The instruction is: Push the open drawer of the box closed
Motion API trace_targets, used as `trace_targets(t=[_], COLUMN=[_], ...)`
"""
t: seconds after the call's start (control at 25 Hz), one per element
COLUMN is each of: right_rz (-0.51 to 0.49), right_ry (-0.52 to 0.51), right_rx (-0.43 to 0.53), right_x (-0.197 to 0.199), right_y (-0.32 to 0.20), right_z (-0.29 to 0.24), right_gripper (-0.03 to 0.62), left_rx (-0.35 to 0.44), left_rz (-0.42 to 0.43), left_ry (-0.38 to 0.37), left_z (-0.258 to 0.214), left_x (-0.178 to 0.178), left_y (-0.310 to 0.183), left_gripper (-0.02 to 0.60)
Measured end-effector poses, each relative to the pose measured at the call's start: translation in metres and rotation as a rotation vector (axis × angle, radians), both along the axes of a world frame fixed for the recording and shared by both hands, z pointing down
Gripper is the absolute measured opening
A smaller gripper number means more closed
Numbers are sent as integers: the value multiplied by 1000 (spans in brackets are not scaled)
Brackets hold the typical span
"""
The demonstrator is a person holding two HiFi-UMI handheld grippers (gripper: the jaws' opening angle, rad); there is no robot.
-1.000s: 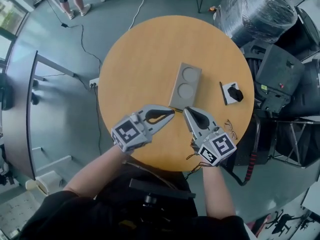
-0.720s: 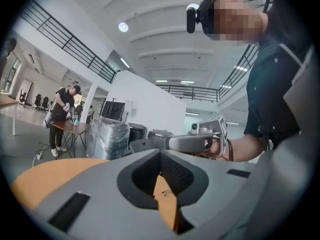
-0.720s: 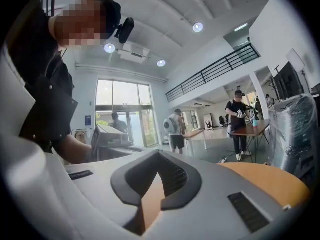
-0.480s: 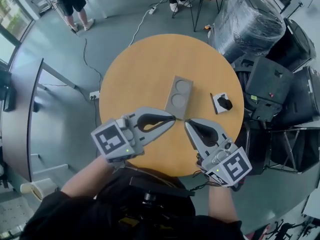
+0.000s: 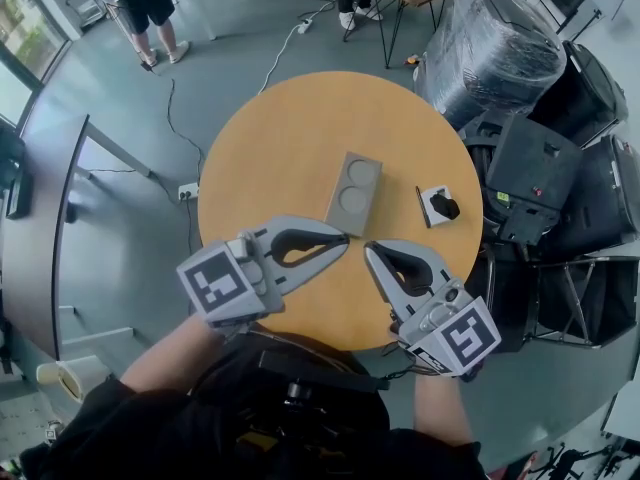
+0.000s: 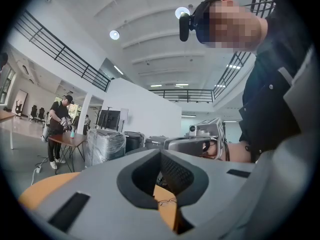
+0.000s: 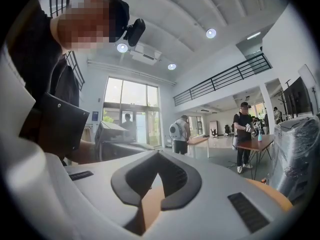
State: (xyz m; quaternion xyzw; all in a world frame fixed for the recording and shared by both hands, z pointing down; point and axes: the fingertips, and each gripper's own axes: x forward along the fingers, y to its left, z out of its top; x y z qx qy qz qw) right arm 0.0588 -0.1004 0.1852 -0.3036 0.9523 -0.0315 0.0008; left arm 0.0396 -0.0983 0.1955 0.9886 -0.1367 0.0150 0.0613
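Observation:
A flat grey box (image 5: 352,194) with two round hollows in its top lies near the middle of the round wooden table (image 5: 290,138). From above I cannot tell whether a drawer stands open on it. My left gripper (image 5: 345,239) is shut on nothing, and its tip hovers just short of the box's near end. To its right, my right gripper (image 5: 368,251) is also shut and empty, level with the left one. Both gripper views look up across the room: the left gripper (image 6: 160,152) and right gripper (image 7: 159,153) have their jaws pressed together, and neither view shows the box.
A small white card carrying a black object (image 5: 437,205) lies on the table right of the box. Plastic-wrapped black equipment (image 5: 505,38) and black cases (image 5: 545,168) crowd the table's right side. Cables (image 5: 170,98) trail on the floor at left. A person stands far off (image 5: 150,3).
Both grippers have drawn back from the box's near end toward me and risen. The box and the card look smaller and further away.

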Motion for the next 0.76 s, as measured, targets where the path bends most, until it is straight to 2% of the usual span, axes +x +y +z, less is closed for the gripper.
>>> trace_targets(t=[0.2,0.76], right_rz=[-10,-22], right_ry=[12,18], right_rx=[-1,-6], right_x=[-4,-10], right_y=[7,14], right_z=[2,3], right_gripper=[20,20], left_rx=[-20,-25], left_rz=[11,23], left_ry=[20,15], left_z=[-1,2], left_x=[1,1], left_y=[9,18], left_gripper=[28,28])
